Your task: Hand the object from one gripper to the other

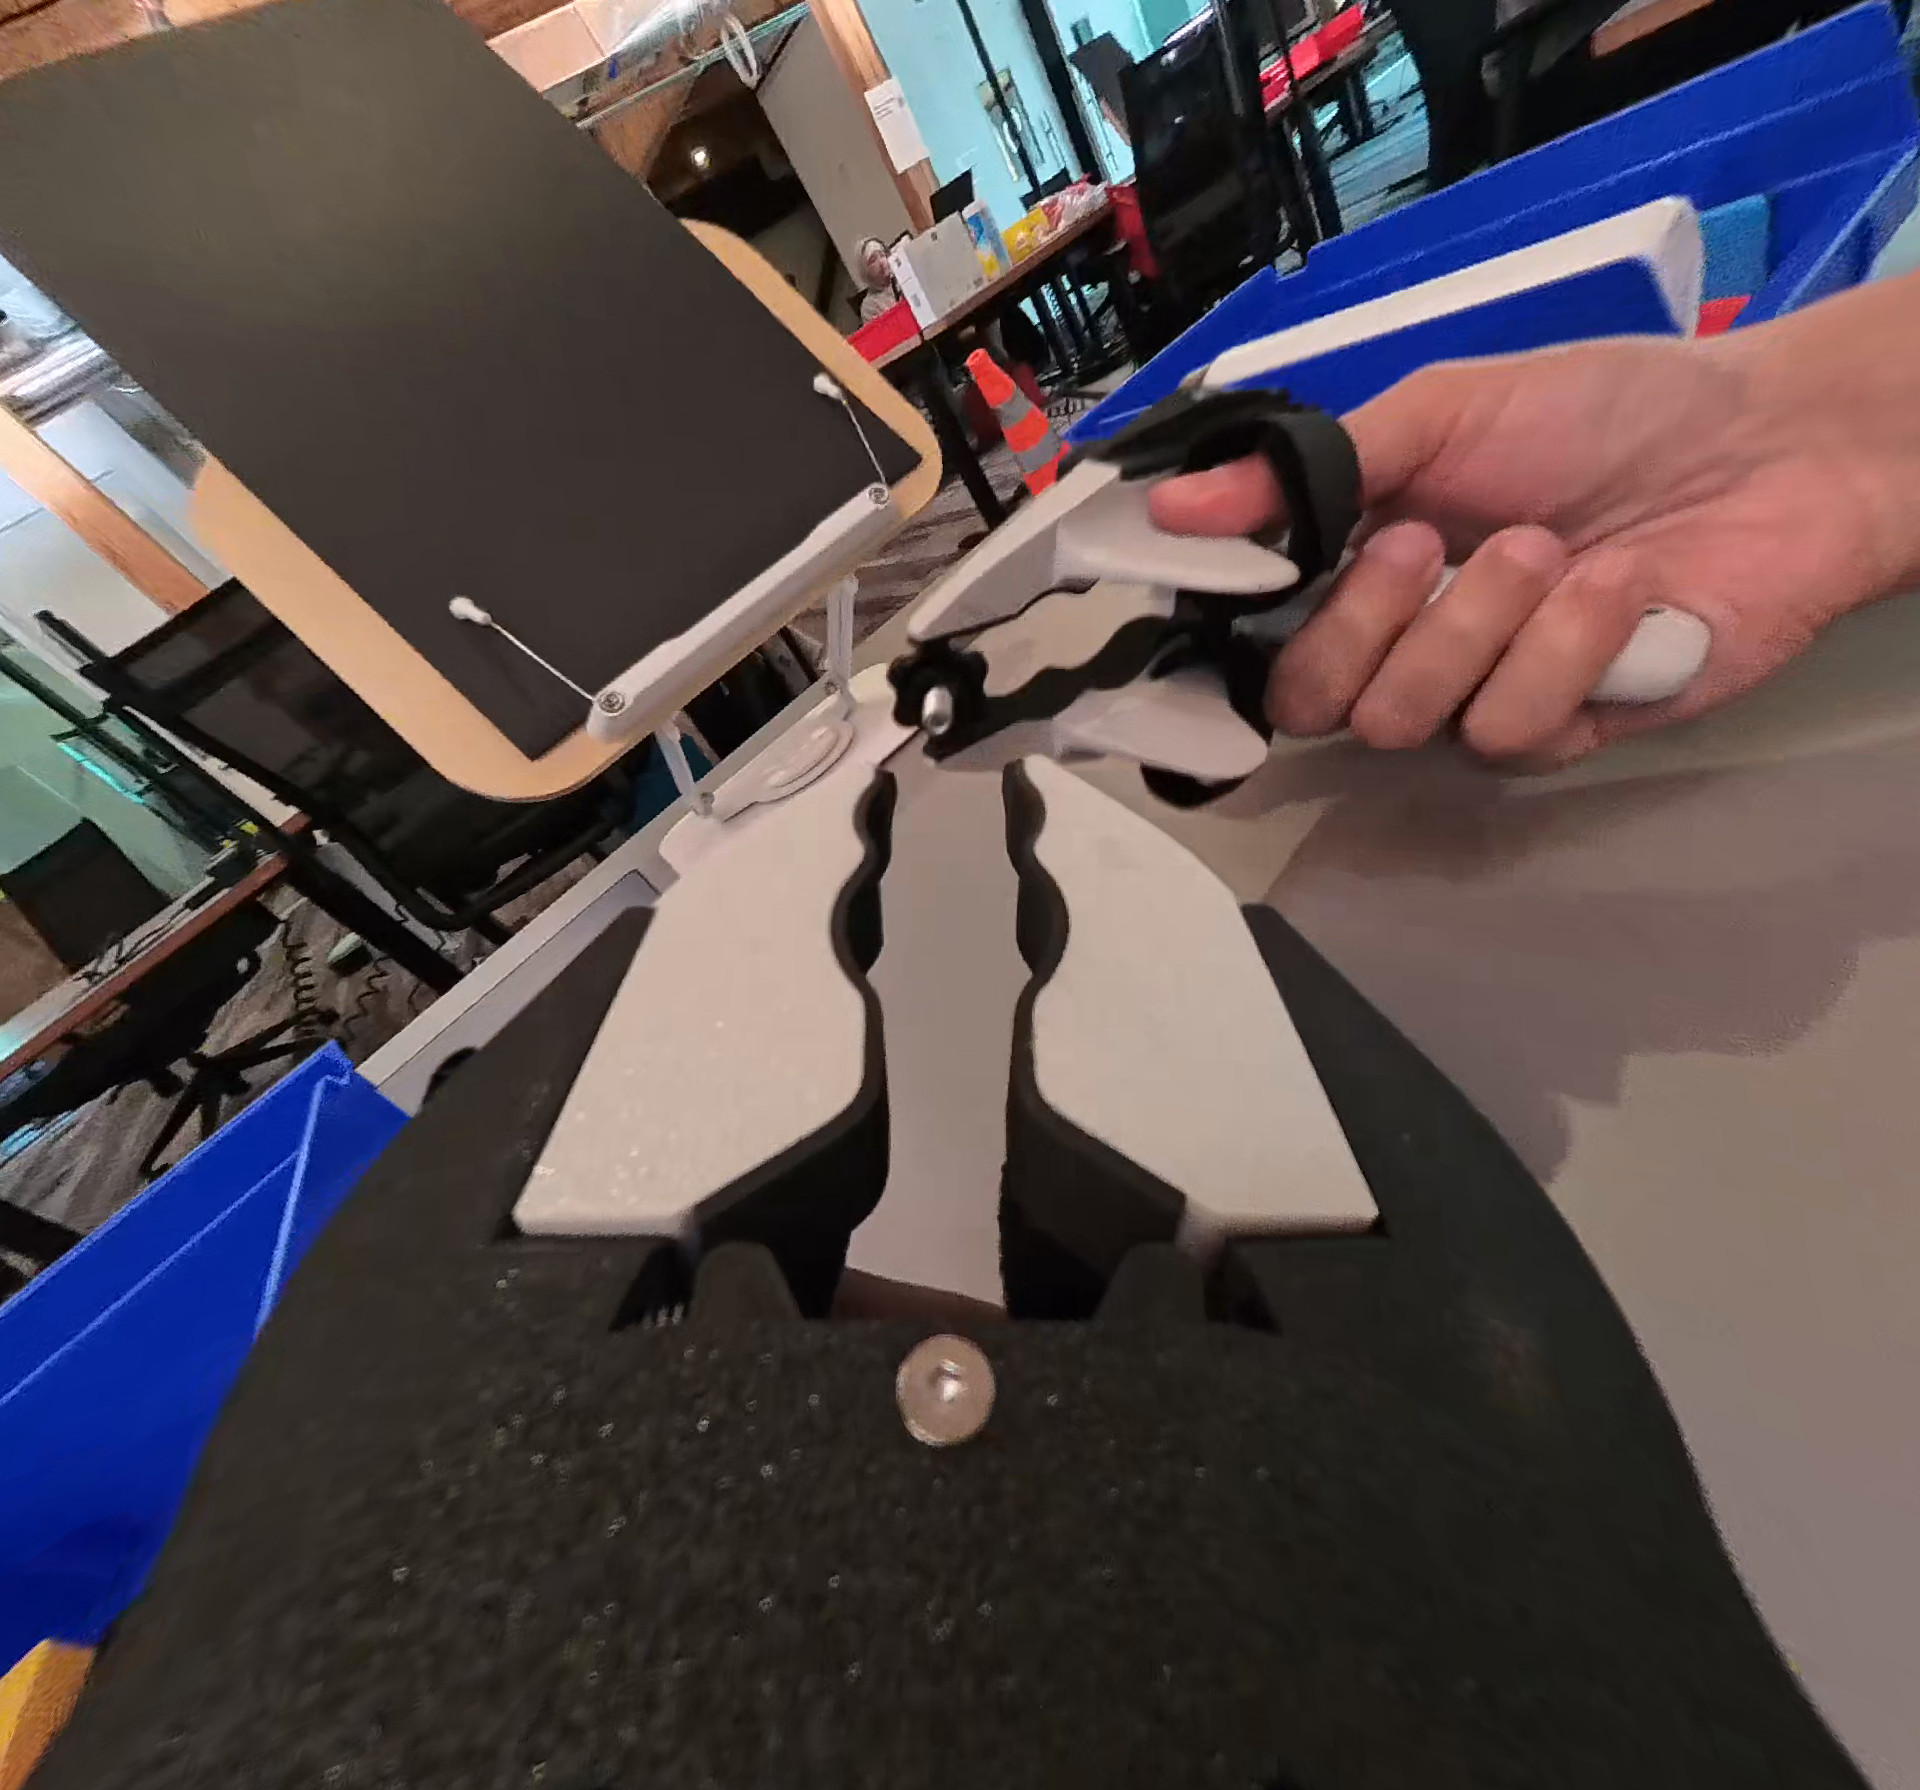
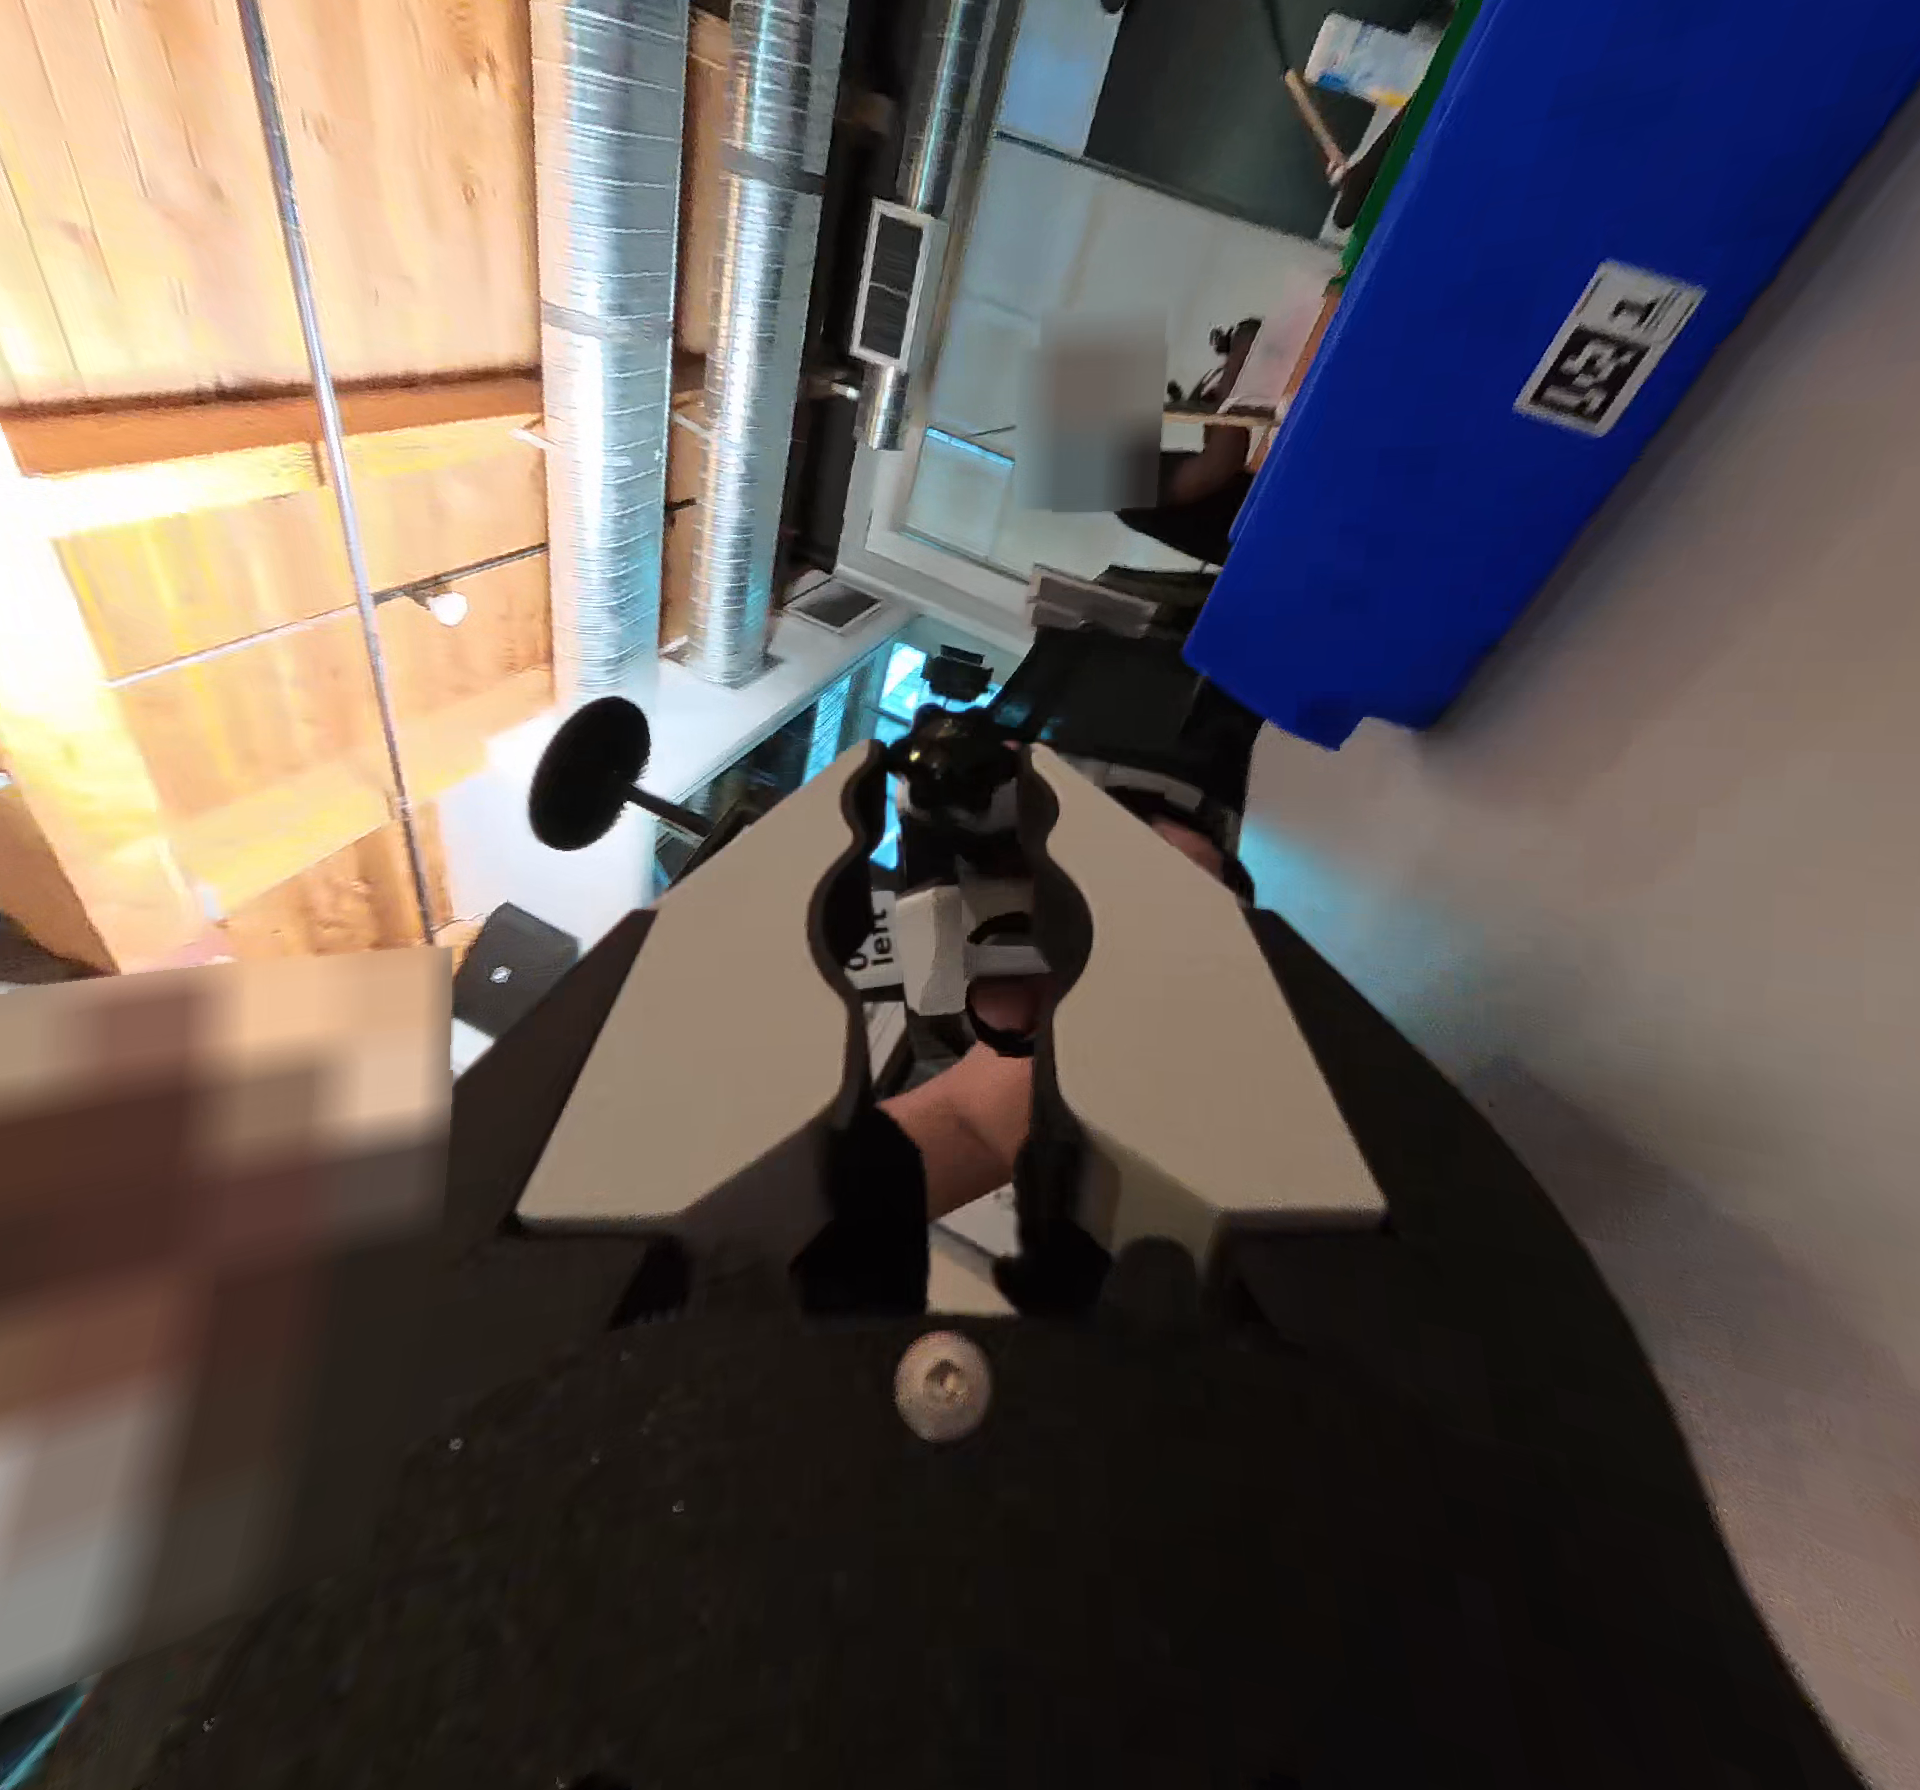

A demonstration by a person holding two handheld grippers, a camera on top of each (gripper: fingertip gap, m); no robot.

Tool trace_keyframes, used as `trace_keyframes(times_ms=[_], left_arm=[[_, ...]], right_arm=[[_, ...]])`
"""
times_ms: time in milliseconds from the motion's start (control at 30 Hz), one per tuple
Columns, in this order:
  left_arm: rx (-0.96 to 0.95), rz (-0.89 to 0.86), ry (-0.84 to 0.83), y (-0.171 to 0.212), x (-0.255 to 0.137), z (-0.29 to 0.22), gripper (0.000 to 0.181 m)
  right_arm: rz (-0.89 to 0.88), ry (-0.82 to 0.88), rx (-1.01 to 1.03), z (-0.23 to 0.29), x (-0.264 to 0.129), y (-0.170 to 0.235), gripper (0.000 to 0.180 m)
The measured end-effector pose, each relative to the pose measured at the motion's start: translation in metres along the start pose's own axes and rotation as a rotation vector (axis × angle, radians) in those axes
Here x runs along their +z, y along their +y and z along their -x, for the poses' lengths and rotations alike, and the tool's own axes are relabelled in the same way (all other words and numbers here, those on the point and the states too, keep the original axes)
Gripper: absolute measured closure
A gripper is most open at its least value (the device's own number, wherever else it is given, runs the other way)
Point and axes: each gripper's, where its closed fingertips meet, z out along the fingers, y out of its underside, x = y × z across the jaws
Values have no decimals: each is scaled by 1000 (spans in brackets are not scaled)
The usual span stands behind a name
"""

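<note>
We use the black board (image 1: 416, 338) on its white stand as the landmark.

Left gripper (image 1: 948, 790): jaws narrowly parted with nothing between them, only grey table (image 1: 1558, 1013) showing through the gap. Its tips sit just below and right of the board's stand foot.

Right gripper (image 1: 940, 680): held by a hand (image 1: 1558, 577) coming in from the right of the board, tilted down toward the stand. Its jaws are clamped on a small black knob (image 1: 906, 680), star-shaped, with a silver bolt end sticking out. The knob is at the very fingertips, off the table, just right of the stand base and just above the left gripper's tips. We cannot tell whether it touches the left gripper.

The right wrist view is rolled sideways and blurred. There the right gripper (image 2: 956, 758) is narrow, with the black knob (image 2: 945, 748) pinched at the tips. White and black parts show through the gap beyond it; they are too blurred for us to sort out.

A blue bin (image 1: 1558, 213) sits to the right of the board at the table's far side. A second blue bin (image 1: 156, 1325) is below the board, off the table's left edge. An orange cone (image 1: 1013, 410) stands on the floor right of the board's lower corner.
</note>
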Motion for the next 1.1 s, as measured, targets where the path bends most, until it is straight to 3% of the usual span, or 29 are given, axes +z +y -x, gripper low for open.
trace_keyframes(times_ms=[200, 333, 433, 633, 767, 933, 1100], left_arm=[[33, 16, -20, 4, 1, 2, 161], [40, 7, -20, 2, 0, 2, 175], [43, 29, -21, 6, 2, 3, 175], [-79, 31, 44, 6, 2, 3, 176], [-391, -24, 181, 0, 0, 6, 176], [-783, -156, 478, -17, -11, 0, 176], [-857, -200, 546, -25, -15, -1, 176]], right_arm=[[52, -36, 64, 1, 13, 16, 156], [51, -27, 86, -3, 15, 19, 156], [34, -14, 87, -6, 15, 17, 156], [39, -19, 53, -4, 14, 16, 153], [87, 80, -197, -5, 10, 13, 131], [272, 192, -741, 4, 6, 32, 122], [309, 125, -825, 18, 11, 45, 125]])
